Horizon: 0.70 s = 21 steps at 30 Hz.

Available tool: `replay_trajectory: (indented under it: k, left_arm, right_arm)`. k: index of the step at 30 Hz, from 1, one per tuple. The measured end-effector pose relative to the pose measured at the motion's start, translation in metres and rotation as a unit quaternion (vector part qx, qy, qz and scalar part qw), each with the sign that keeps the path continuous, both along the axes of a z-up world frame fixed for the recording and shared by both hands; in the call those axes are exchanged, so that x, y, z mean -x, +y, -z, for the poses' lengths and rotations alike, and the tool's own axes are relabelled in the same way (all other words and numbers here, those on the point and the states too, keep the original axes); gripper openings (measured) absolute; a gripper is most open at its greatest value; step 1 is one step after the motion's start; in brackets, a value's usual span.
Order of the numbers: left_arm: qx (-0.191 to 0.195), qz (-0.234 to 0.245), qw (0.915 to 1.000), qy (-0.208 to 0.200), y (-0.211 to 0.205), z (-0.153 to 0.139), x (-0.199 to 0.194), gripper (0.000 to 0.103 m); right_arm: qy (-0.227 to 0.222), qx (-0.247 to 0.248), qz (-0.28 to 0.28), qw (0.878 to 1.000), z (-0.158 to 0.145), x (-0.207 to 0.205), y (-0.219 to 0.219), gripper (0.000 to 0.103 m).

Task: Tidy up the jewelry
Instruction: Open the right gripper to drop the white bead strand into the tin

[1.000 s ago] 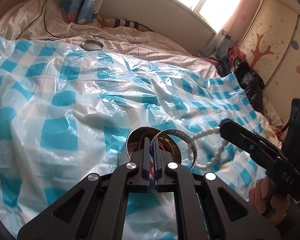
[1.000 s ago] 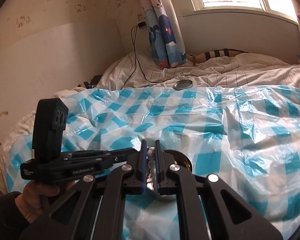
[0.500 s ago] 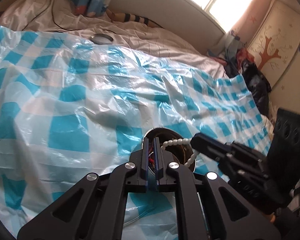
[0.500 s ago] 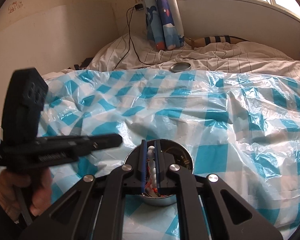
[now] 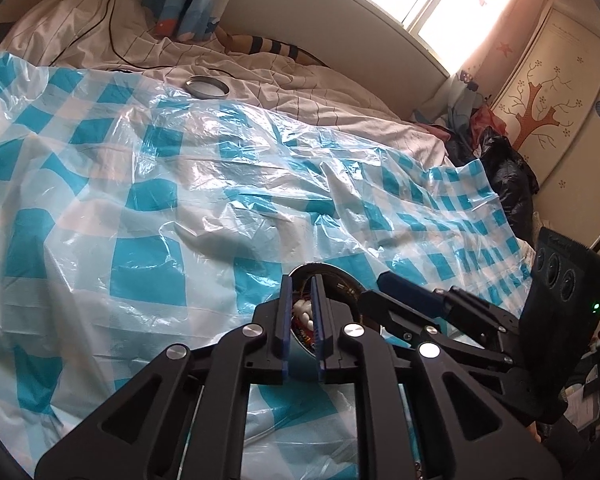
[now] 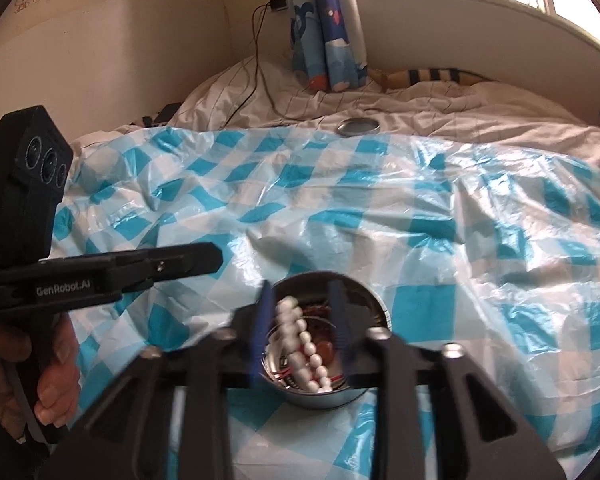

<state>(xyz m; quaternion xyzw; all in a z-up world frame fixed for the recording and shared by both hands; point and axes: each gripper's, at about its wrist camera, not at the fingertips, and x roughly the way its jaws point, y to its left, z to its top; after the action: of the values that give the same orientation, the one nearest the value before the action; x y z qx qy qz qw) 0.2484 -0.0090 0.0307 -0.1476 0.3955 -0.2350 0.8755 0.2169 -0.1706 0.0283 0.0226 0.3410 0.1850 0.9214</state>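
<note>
A round metal tin [image 6: 378, 310] sits on the blue-and-white checked plastic sheet [image 6: 440, 216]. A white bead string [image 6: 300, 336] lies in it on top of red beads and other jewelry. My right gripper [image 6: 302, 316] hangs just over the tin, its jaws opening. The white beads sit below and between its fingers, and the pads are off them. In the left wrist view the tin [image 5: 332, 270] shows past my left gripper [image 5: 302, 300]. Its jaws are opening to a narrow gap with nothing gripped. From the right wrist view the left gripper [image 6: 216, 258] is left of the tin, apart from it.
A round metal lid [image 5: 206, 87] lies on the striped bedding at the far edge of the sheet. A black cable [image 6: 256, 60] runs down from the wall. Dark bags [image 5: 500, 176] are piled by the cupboard on the right. A hand [image 6: 54, 368] holds the left gripper's handle.
The right gripper brought the white bead string over the tin, sank toward it and parted its jaws; the beads now lie in the tin. The left jaws parted slightly.
</note>
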Motion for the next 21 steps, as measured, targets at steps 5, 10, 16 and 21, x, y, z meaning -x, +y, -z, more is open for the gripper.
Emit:
replay_trajectory:
  k: [5,10,16,21]
  left_arm:
    - [0.0,0.0,1.0,0.002,-0.001,-0.001,0.001,0.012]
    - [0.001,0.0,1.0,0.0,0.0,-0.001,0.001,0.013]
    - [0.002,0.001,1.0,-0.005,-0.001,-0.004,0.004,0.014]
    - [0.002,0.0,1.0,-0.003,-0.002,-0.005,0.005,0.018]
  right_arm:
    - [0.027,-0.012,0.013,0.999,-0.003,-0.004,-0.004,0.034]
    - [0.051,-0.046,0.028,0.997,-0.01,-0.006,-0.014,0.039]
    - [0.045,-0.052,0.043,0.997,-0.03,-0.002,-0.02,0.045]
    - [0.04,-0.042,0.058,0.997,-0.038,0.0,-0.022,0.061]
